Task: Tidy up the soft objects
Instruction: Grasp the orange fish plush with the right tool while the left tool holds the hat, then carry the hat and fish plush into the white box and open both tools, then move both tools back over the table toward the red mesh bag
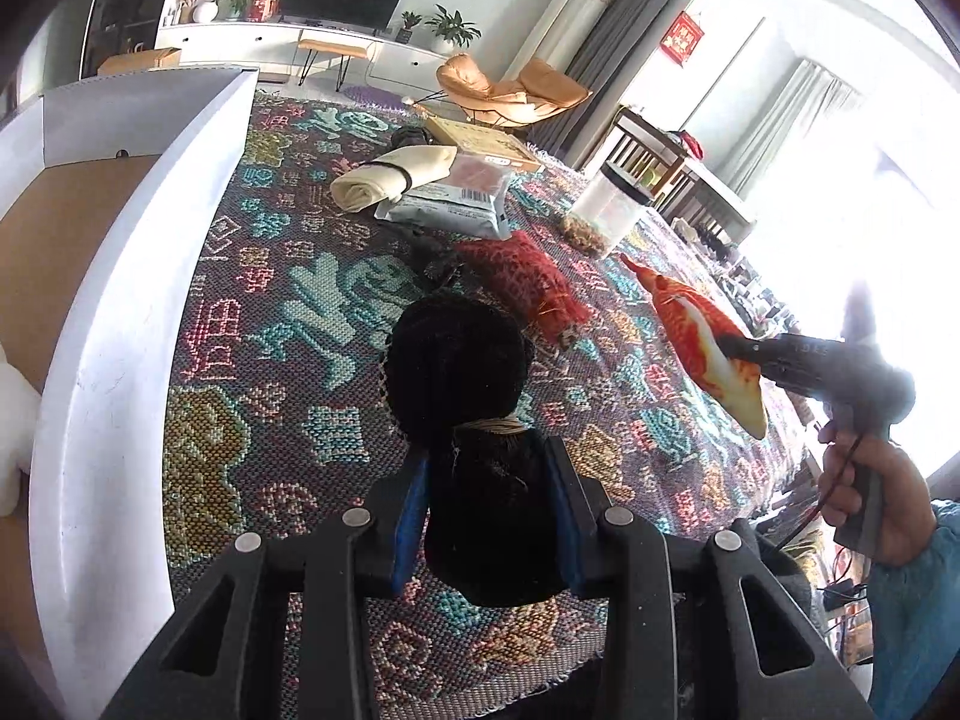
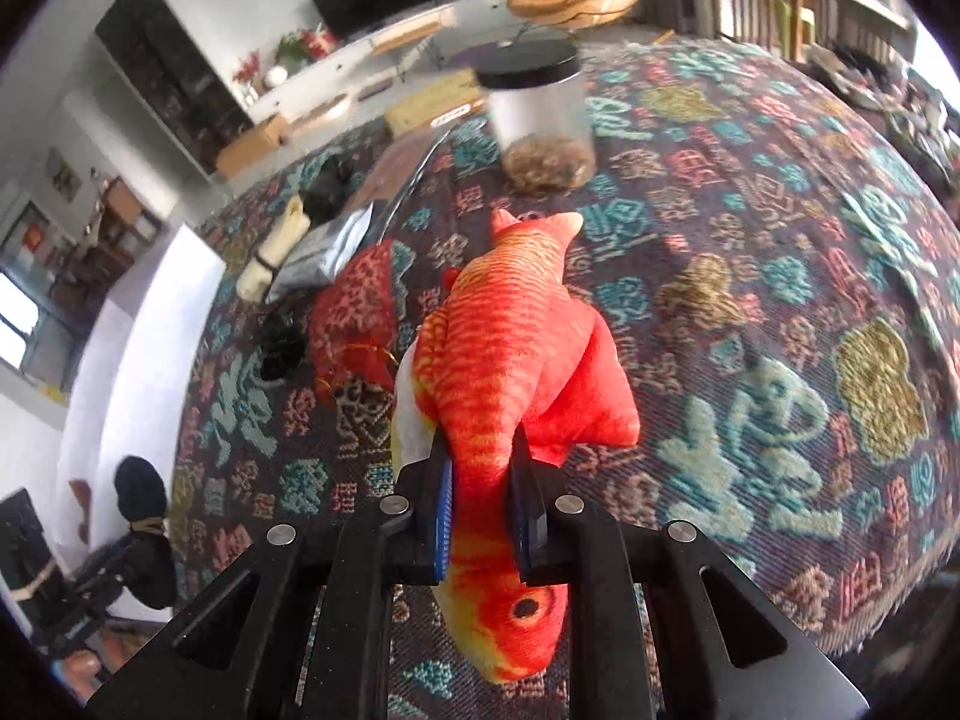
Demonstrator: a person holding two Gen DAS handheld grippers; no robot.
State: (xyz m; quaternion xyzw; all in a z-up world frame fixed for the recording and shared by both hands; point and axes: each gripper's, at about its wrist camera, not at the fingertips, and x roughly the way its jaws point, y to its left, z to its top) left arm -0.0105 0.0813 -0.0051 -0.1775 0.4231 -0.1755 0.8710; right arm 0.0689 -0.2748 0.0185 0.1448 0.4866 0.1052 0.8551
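Left gripper (image 1: pixel 489 516) grips black pouch (image 1: pixel 459 372); right gripper (image 2: pixel 480 504) grips plush fish (image 2: pixel 510 354).

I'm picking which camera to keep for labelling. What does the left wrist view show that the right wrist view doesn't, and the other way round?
Only the left wrist view shows the person's hand on the right tool's handle, the open cardboard box with its brown inside, and the left tool shut on the black pouch up close.

Only the right wrist view shows the plush fish's eye and the right tool shut on the plush fish up close.

Both show the patterned cloth, red mesh pouch, clear jar and silver packet.
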